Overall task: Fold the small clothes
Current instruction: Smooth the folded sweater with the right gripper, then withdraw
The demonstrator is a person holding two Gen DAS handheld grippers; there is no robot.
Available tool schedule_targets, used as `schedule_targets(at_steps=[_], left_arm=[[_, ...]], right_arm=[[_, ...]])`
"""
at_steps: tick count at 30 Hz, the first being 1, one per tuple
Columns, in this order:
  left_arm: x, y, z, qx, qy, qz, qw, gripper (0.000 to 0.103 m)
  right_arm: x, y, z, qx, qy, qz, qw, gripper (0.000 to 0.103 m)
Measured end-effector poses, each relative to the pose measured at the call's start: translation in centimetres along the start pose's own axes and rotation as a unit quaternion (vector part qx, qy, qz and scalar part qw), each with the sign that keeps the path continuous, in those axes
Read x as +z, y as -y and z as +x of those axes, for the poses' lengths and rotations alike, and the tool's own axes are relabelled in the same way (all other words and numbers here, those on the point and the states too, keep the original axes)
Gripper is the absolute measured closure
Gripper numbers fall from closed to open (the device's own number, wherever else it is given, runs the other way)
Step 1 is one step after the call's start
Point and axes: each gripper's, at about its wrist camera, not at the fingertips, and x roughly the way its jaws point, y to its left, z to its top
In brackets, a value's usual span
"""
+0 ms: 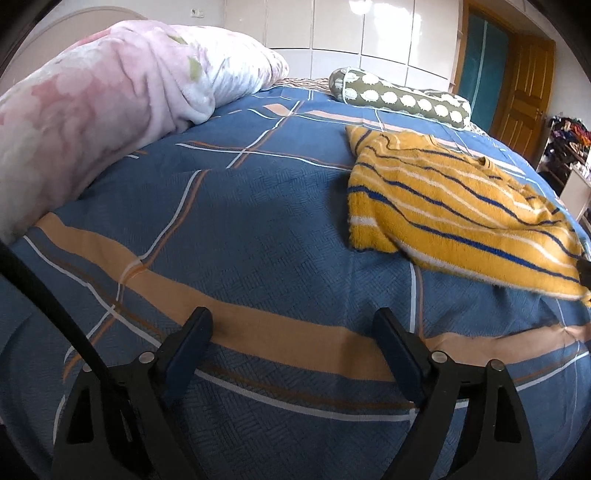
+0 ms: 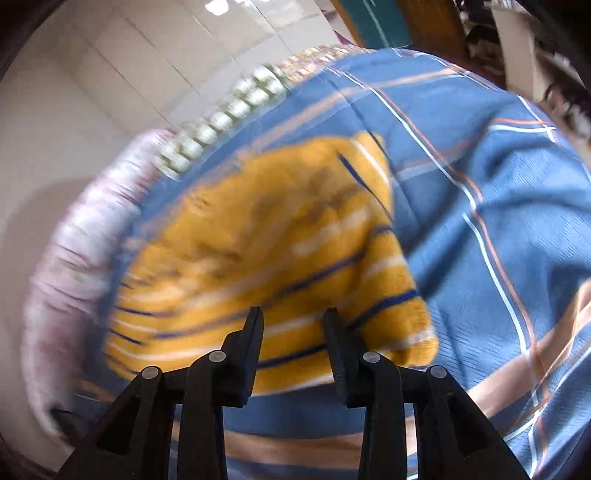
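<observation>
White cupboard doors (image 1: 332,33) and a wooden door (image 1: 524,92) stood behind a bed (image 1: 258,229) with a blue checked cover. On the cover lay the task's thing, a yellow striped sweater (image 1: 454,206), on the side of the bed near the door, with a green patterned pillow (image 1: 399,98) just beyond it. A pink blanket (image 1: 92,122) was heaped along the opposite side, probably pushed there to leave room for folding.

The left hand-held gripper (image 1: 291,332) hovered over bare cover, well apart from the sweater. Its jaws stood wide with nothing between them, so it seemed to be waiting for its own grasp.

The right hand-held gripper (image 2: 293,325) was low over the near edge of the sweater (image 2: 277,251). Its jaws were narrow, with the striped hem showing in the gap. The right wrist view was blurred, so whether the pads already pressed the cloth could not be told. The sweater looked partly bunched, with one sleeve end (image 2: 406,317) lying beside the right jaw. The hem was likely chosen because a soft knit is easiest to lift and fold from its edge.
</observation>
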Motion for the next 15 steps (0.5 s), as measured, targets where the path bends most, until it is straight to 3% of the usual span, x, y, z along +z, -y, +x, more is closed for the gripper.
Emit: schedule_targets(at_steps=[3,9,15], left_arm=[[-0.2,0.1,0.0,0.003,-0.001,0.007,1.0000,0.014],[-0.2,0.3,0.2,0.008,-0.008,0.010,0.9999,0.010],[-0.4,0.3,0.2,0.011,-0.008,0.009,0.9999,0.008]], right_arm=[[-0.8,1.0,-0.9,0.018,0.013,0.019,1.000,0.067],[-3.4,1.1,-3.5,0.050,0.017,0.015,0.999,0.054],[-5.8,1.7,-2.7,0.066,0.003,0.037,0.997,0.051]])
